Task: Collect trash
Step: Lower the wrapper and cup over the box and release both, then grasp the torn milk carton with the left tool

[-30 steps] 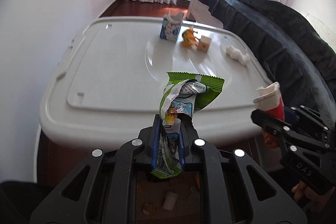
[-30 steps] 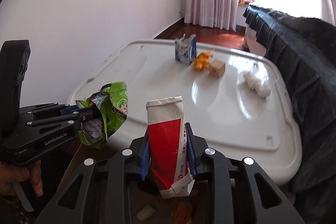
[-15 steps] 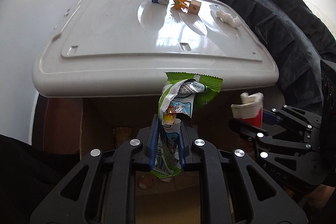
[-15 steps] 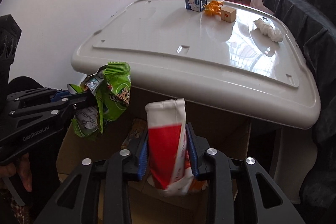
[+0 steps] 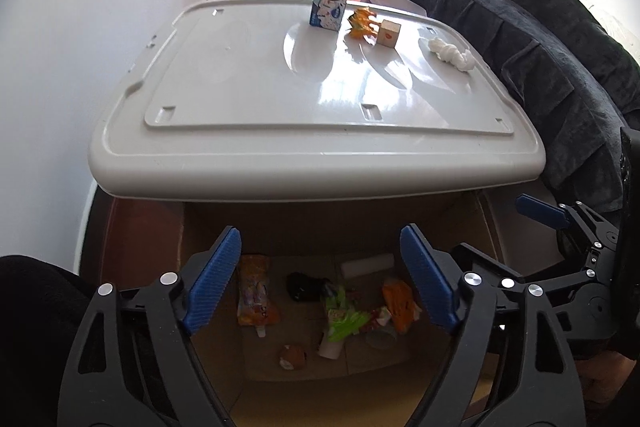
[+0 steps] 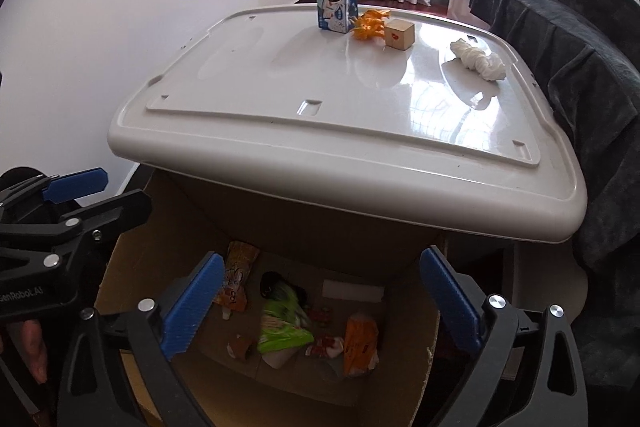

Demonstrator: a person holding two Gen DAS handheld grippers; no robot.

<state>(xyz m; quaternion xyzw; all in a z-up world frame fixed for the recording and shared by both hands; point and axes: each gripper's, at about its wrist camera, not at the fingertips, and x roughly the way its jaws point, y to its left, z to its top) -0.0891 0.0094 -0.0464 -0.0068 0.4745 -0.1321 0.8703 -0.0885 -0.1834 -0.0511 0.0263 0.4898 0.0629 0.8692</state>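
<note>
Both claws hang over an open cardboard box (image 5: 472, 227) that sits on the floor against the near edge of the white tabletop (image 5: 240, 75). The left claw (image 5: 320, 279) is opening, its blue pads spread wide with nothing between them. The right claw (image 6: 320, 303) is opening as well, also with nothing between its pads.

The trash lies on the bottom of the box: a green wrapper (image 6: 282, 331), an orange packet (image 6: 360, 345), a second orange packet (image 5: 254, 293) nearer the left wall, a white roll (image 5: 366, 264) at the far wall, and small scraps among them.

More things stand near the far edge of the tabletop: a blue and white carton (image 5: 327, 10), upright, with an orange wrapper (image 5: 362, 23) just beside it and a small wooden cube (image 5: 389, 34) next to that. A crumpled white tissue (image 5: 452, 54) lies near the far right corner, apart from the cube.

A dark blanket (image 5: 540, 39) runs along the right edge of the tabletop.
</note>
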